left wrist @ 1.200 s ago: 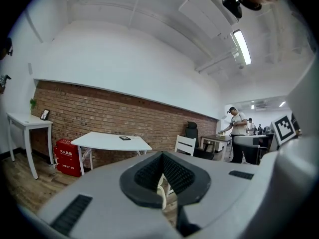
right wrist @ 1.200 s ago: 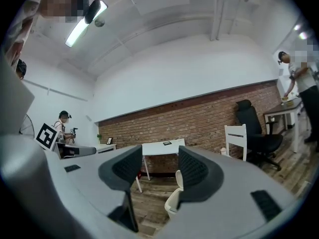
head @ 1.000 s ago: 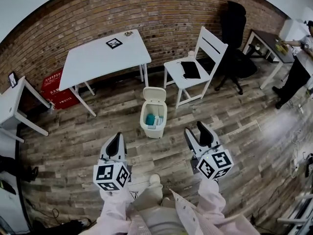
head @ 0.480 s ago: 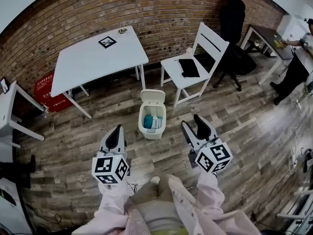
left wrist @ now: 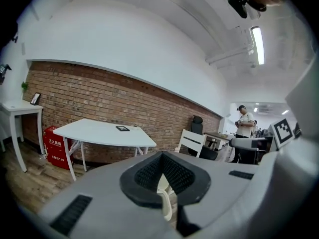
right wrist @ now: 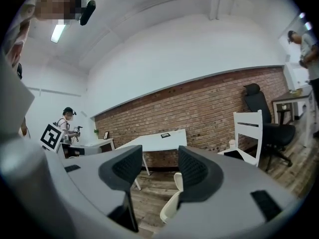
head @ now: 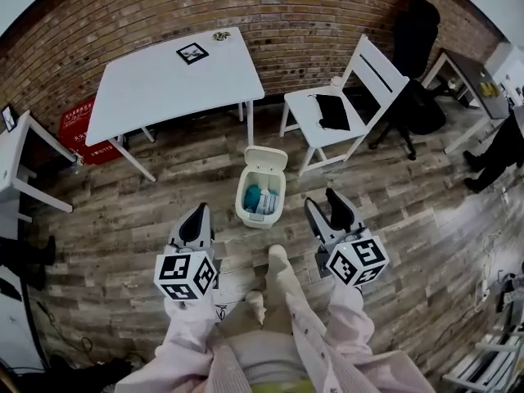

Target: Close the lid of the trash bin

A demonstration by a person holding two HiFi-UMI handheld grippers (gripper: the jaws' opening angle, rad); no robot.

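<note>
Lid (head: 267, 159) up, the cream trash bin (head: 254, 219) stands open on the wood floor (head: 123, 219), just ahead of us and between our two grippers. Inside it we see something teal and some white pieces. The lid leans back toward the brick wall (head: 270, 11).

We hold the left gripper (head: 196, 222) low and to the left of the bin, well short of it. In the left gripper view its black pads (left wrist: 149, 173) meet at the tip with nothing caught between them, and the pale bin shows just below that point.

Our right gripper (head: 328, 212) sits to the right of the bin, near it but not touching. In the right gripper view its jaws stand clearly apart and empty, and the bin's rim and raised lid show low beside the right-hand jaw.

Beyond the bin stands a white table (head: 176, 84) with a small square marker tile (head: 192, 53) on it. To its right is a white chair (head: 340, 125) with a flat black item (head: 332, 111) on the seat. One shoe (head: 277, 256) of ours points toward the bin.
</note>
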